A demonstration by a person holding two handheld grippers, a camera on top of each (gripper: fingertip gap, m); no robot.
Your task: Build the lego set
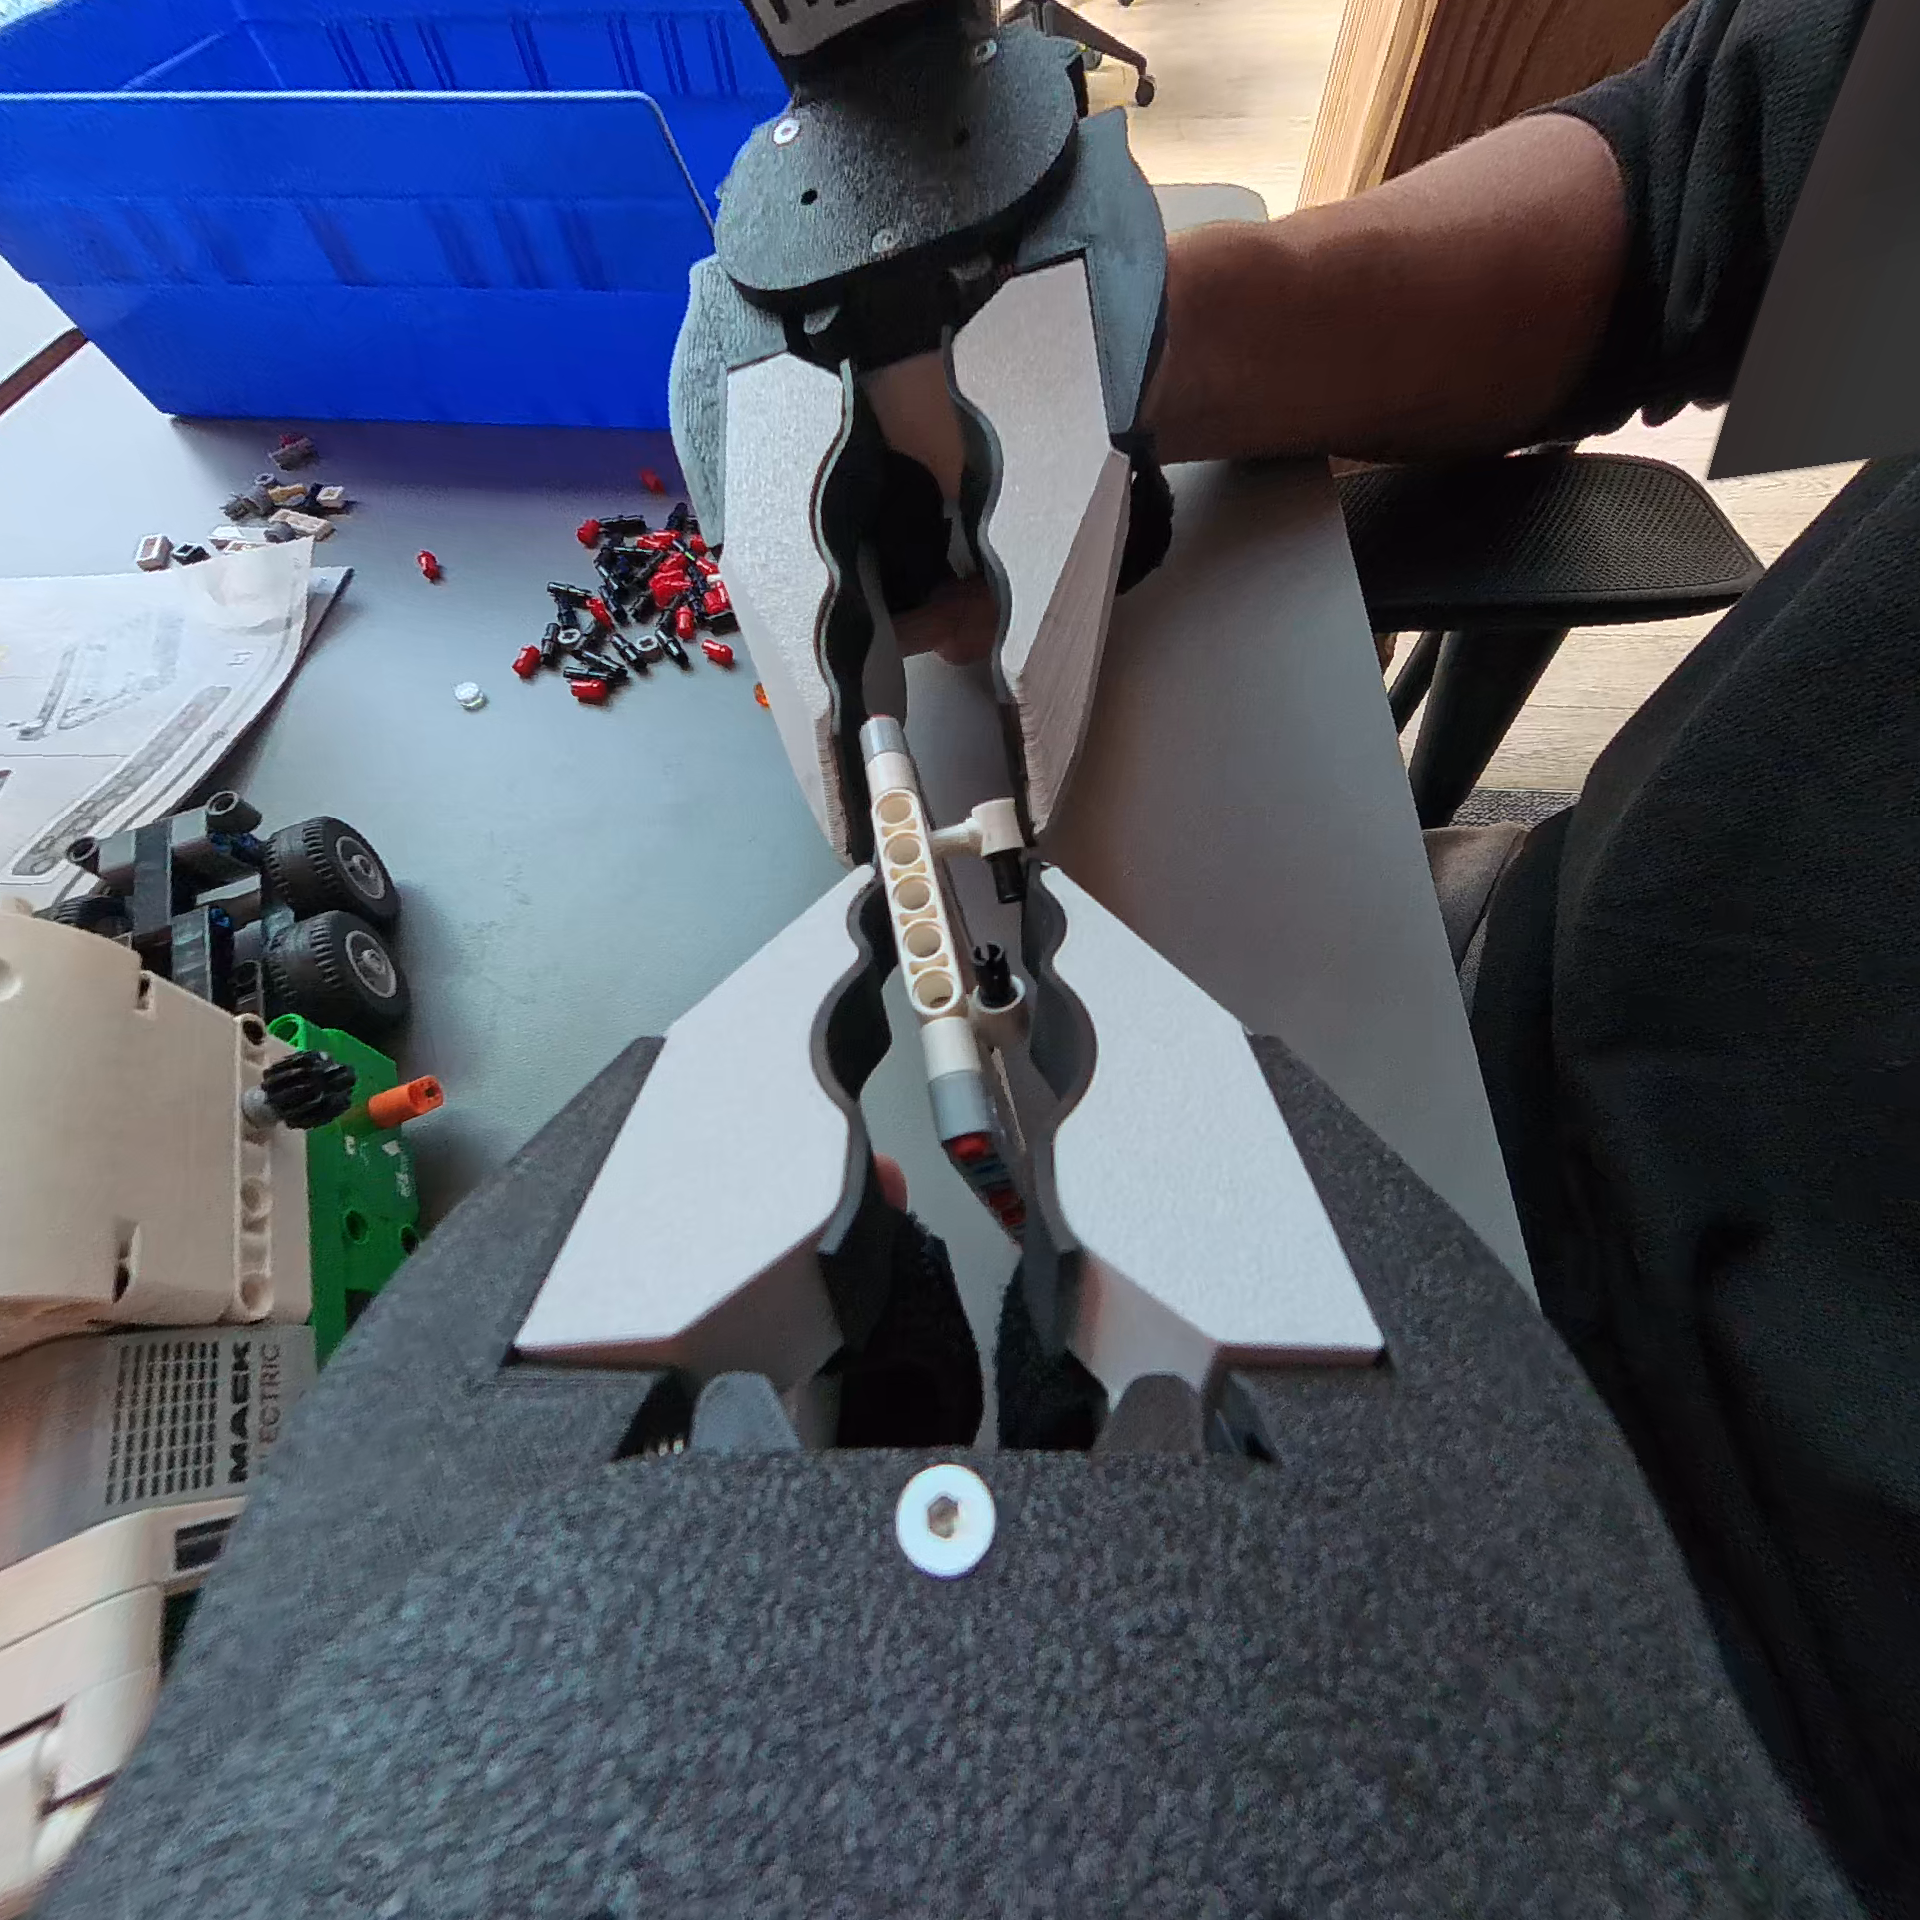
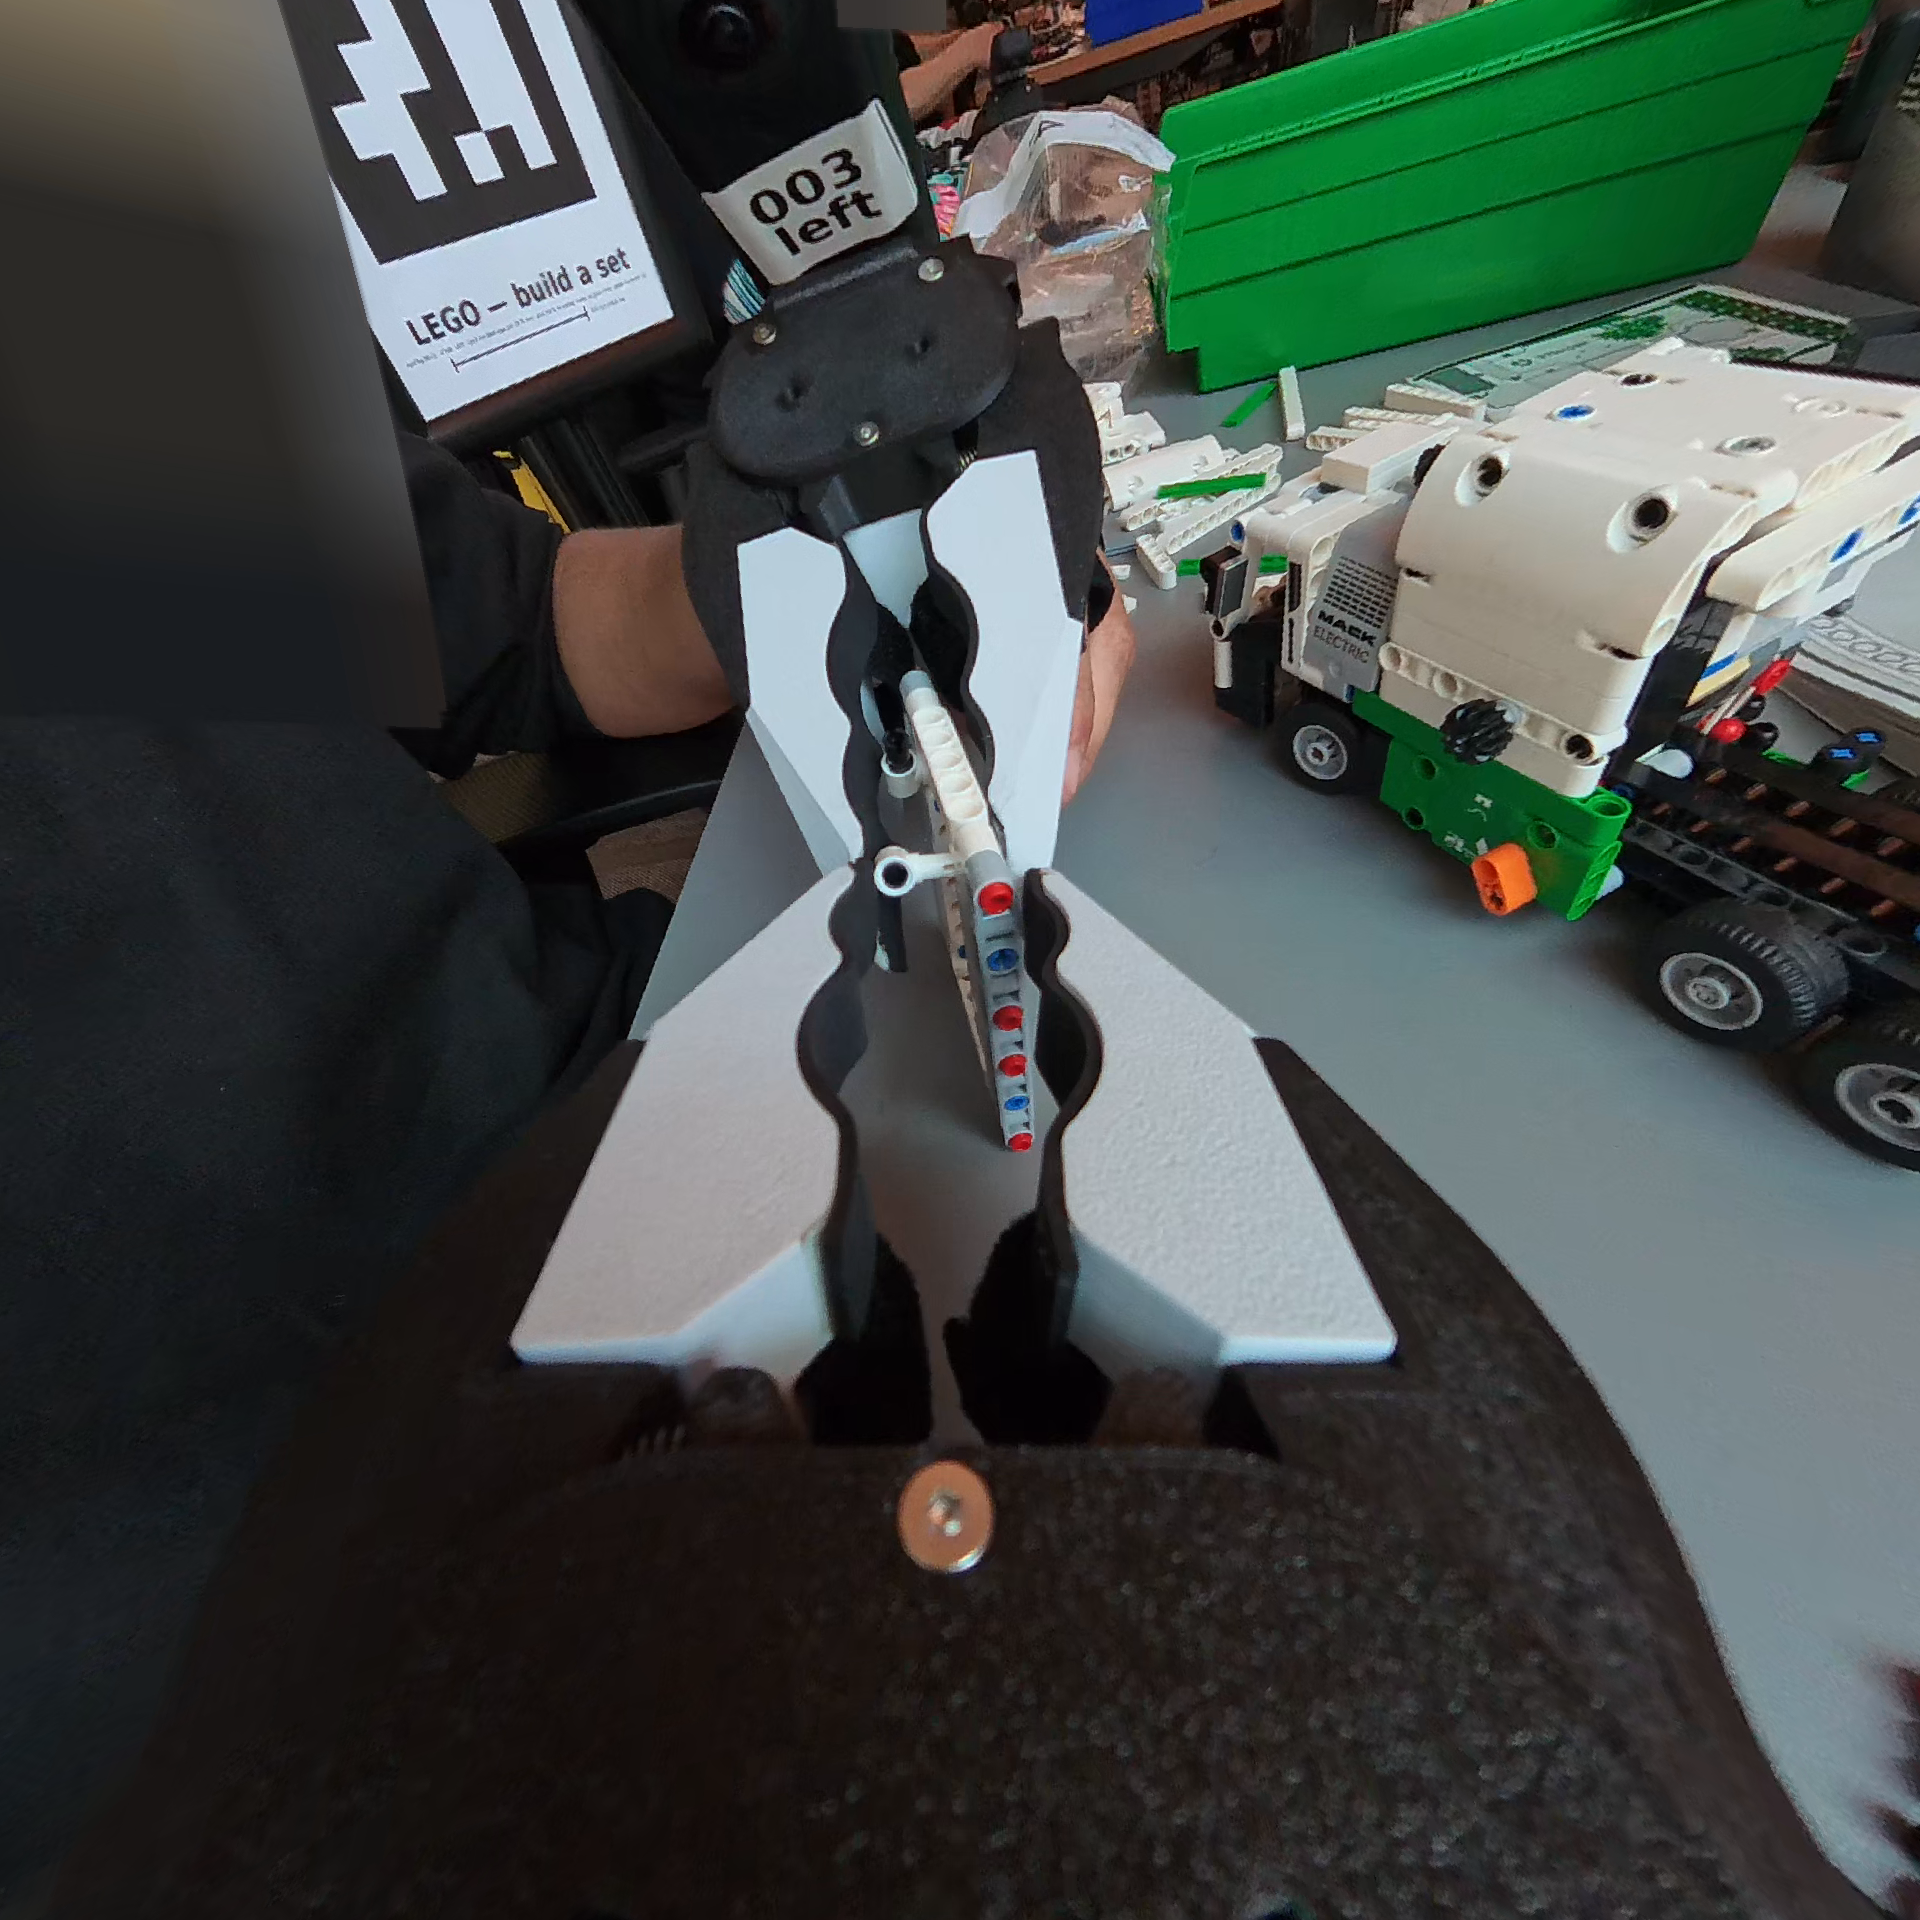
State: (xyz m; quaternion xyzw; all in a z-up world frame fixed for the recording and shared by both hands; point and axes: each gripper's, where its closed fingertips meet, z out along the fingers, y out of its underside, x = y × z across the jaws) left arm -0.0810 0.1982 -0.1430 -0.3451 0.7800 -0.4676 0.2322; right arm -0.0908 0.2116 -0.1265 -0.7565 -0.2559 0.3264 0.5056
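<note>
A small Lego subassembly (image 1: 914, 894) hangs above the grey table's near edge between the two grippers, which face each other tip to tip. It is a white holed beam with grey ends and two white connectors with black pins. The right wrist view shows its grey beam with red and blue pins (image 2: 1003, 997). My left gripper (image 1: 956, 878) is shut on its lower half. My right gripper (image 1: 935, 842) comes in from the far side and is shut on the upper half. In the right wrist view the right gripper (image 2: 945, 878) is below and the left gripper (image 2: 945, 852) above.
A partly built white and green truck (image 2: 1507, 582) stands on the table, to my left in the left wrist view (image 1: 125, 1143). Nearby are a pile of red and black pins (image 1: 644, 603), an instruction booklet (image 1: 125, 675), a blue bin (image 1: 364, 260), a green bin (image 2: 1455, 187) and loose white beams (image 2: 1184, 488). The grippers are tip to tip, or close to it.
</note>
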